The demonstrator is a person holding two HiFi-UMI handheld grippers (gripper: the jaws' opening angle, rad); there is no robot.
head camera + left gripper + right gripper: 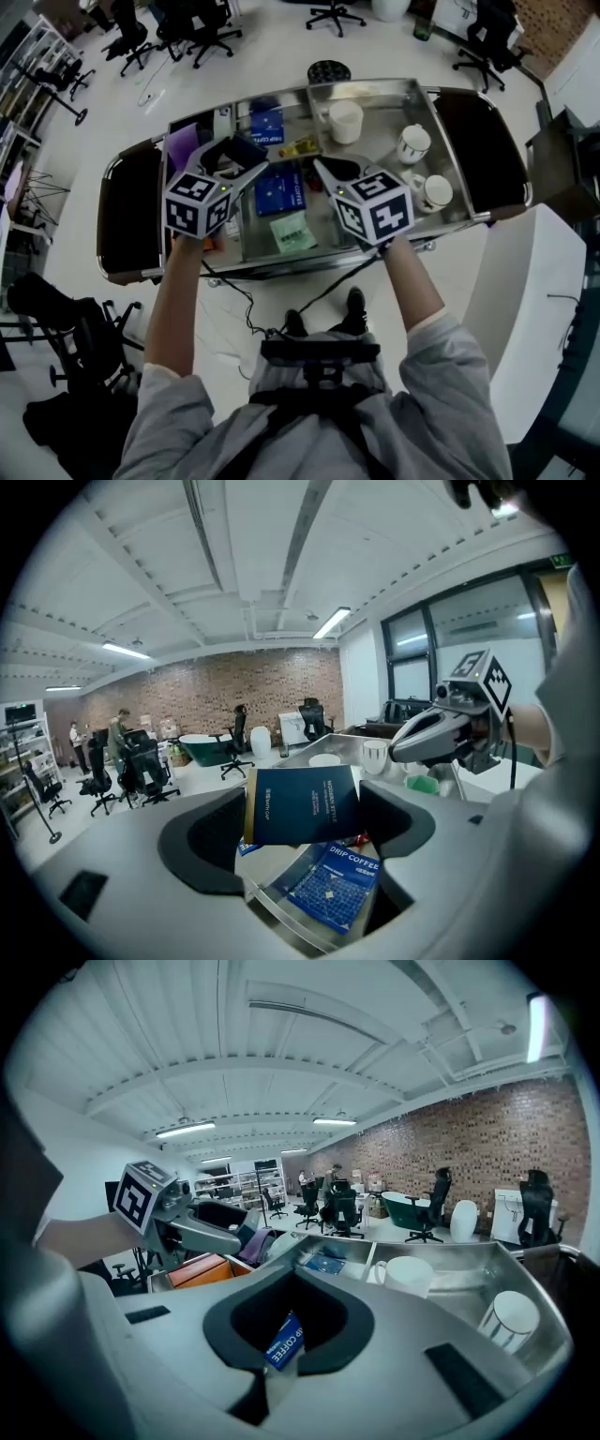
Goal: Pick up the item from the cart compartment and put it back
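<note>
Left tool [302, 797] pinching dark blue packet [305, 808] by side edges, raised clear of cart tray [375, 89] toward left end, above drip coffee box [333, 885], right tool [322, 169] pressed together, alongside, apart, cups [412, 142] at right edge.

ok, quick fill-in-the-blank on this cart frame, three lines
The dark blue rectangular paper pack is clamped in the ____ tool.
The flat blue packet lying in the steel cart tray reads DRIP ____.
____ white ceramic mugs stand in that tray.
Missing words: left; COFFEE; three.
</note>
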